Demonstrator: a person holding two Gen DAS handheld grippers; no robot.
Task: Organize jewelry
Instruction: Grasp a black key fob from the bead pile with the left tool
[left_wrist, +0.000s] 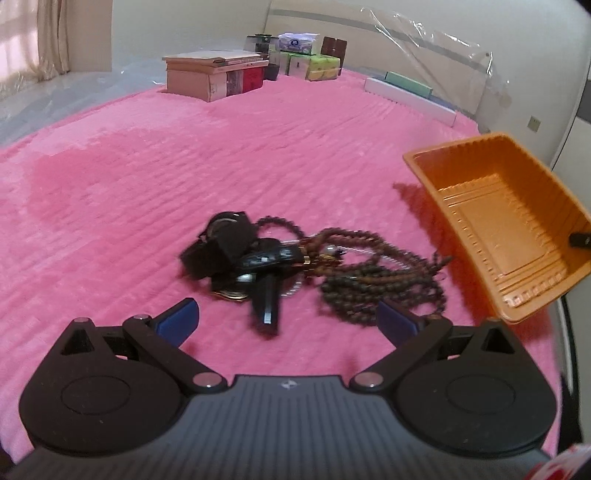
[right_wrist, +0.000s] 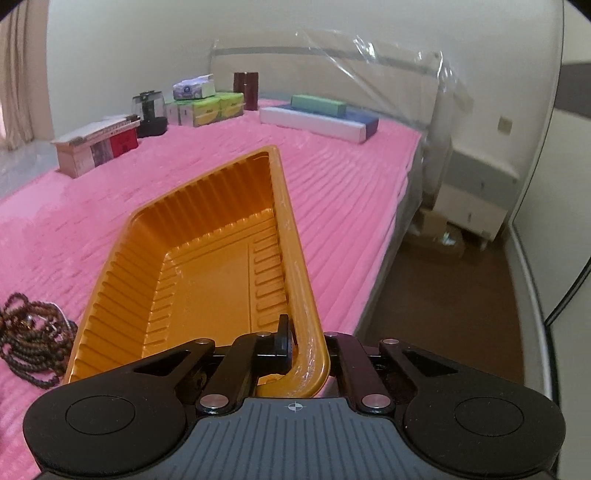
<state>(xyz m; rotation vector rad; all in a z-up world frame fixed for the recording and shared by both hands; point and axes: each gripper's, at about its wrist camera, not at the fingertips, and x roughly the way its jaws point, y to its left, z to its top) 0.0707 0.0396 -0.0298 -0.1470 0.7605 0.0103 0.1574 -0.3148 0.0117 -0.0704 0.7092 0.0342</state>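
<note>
Right wrist: orange tray (right_wrist: 207, 258) between clamped jaws

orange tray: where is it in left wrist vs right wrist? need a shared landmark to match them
Left wrist: orange tray at the right edge, tilted and lifted above the pink blanket, right of the bead necklaces.
Right wrist: orange tray fills the centre, its near rim pinched by the right gripper.
Shared landmark: the stack of green tissue boxes at the far end of the bed.
</note>
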